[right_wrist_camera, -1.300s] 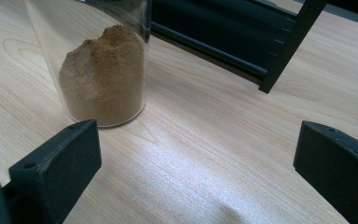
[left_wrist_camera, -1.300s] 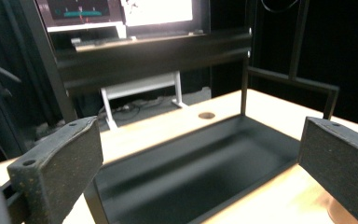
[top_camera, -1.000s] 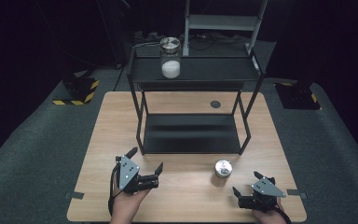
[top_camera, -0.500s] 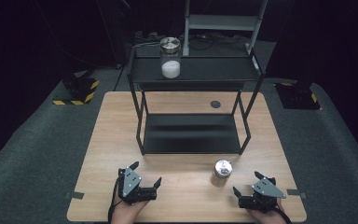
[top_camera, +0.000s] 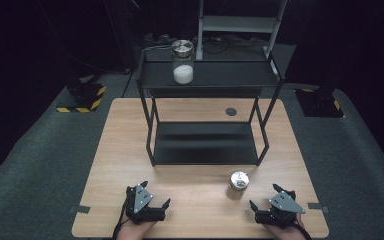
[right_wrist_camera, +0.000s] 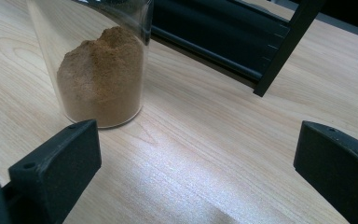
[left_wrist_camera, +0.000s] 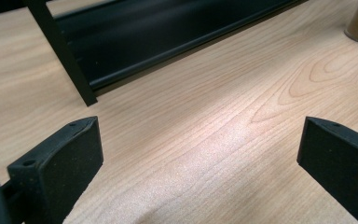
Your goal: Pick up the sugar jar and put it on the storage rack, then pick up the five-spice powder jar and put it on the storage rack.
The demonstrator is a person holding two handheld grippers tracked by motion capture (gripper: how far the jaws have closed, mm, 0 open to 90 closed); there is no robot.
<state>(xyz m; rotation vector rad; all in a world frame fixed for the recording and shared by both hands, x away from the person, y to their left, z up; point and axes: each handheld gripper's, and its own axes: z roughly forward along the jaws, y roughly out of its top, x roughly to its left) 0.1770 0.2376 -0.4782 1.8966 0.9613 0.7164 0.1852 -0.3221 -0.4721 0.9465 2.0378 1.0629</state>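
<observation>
Right gripper view: jar [right_wrist_camera: 103,70] near table's [top_camera: 130,150] front edge, rigid, slippery glass; I grip mid-wall; right gripper [right_wrist_camera: 193,172] gapes wide, empty.

Bare counter [top_camera: 190,187] spans the lower frame; a jar [top_camera: 238,184] at lower right and the central rack [top_camera: 205,142] block passage.

The wooden table [top_camera: 120,150] bears a black rack [top_camera: 205,142], a brown-powder jar [top_camera: 238,184], and perhaps a small dark disc [top_camera: 231,111].

The left gripper [top_camera: 155,196] has drawn back toward the table edge [top_camera: 100,234].
</observation>
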